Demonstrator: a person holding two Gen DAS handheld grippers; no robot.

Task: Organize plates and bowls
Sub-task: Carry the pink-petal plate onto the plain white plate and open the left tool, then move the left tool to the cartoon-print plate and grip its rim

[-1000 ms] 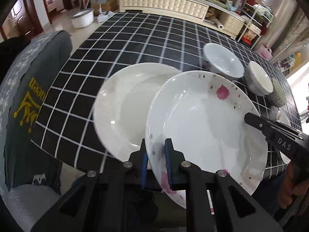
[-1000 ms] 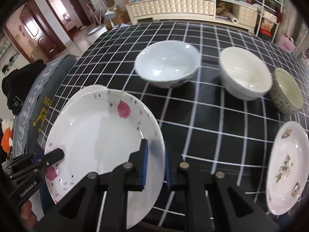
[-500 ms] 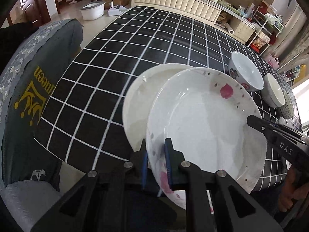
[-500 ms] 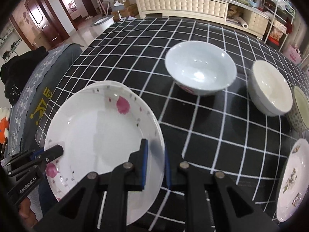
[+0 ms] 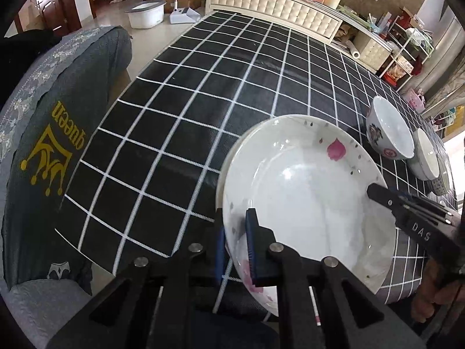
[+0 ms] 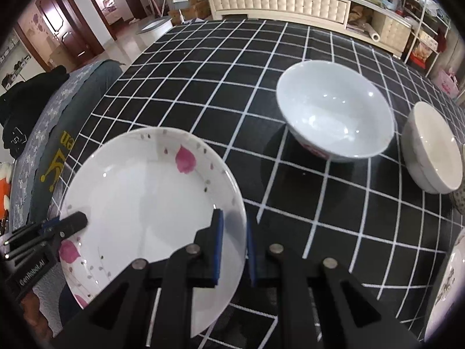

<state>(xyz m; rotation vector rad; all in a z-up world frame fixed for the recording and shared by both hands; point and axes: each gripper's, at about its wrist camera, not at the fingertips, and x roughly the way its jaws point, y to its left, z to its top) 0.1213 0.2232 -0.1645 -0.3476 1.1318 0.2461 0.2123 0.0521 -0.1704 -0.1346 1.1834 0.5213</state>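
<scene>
Black tablecloth (image 5: pixel 221 93) with white grid is covering the table, filling mid-frame. Grey chair cover (image 5: pixel 55 133) with yellow crown and "queen" print is sitting at 9 o'clock. Cream tufted cabinet (image 5: pixel 270 5) is running along the far wall at 12 o'clock, clutter sitting on top. White tub (image 5: pixel 145 14) and dustpan (image 5: pixel 184 14) are lying on pale glossy floor at 11 o'clock. Dark red doors (image 6: pixel 58 29) are showing at 10 o'clock. White wire shelf (image 5: pixel 407 49) is standing at 2 o'clock. Daylight is coming in at 3 o'clock.
</scene>
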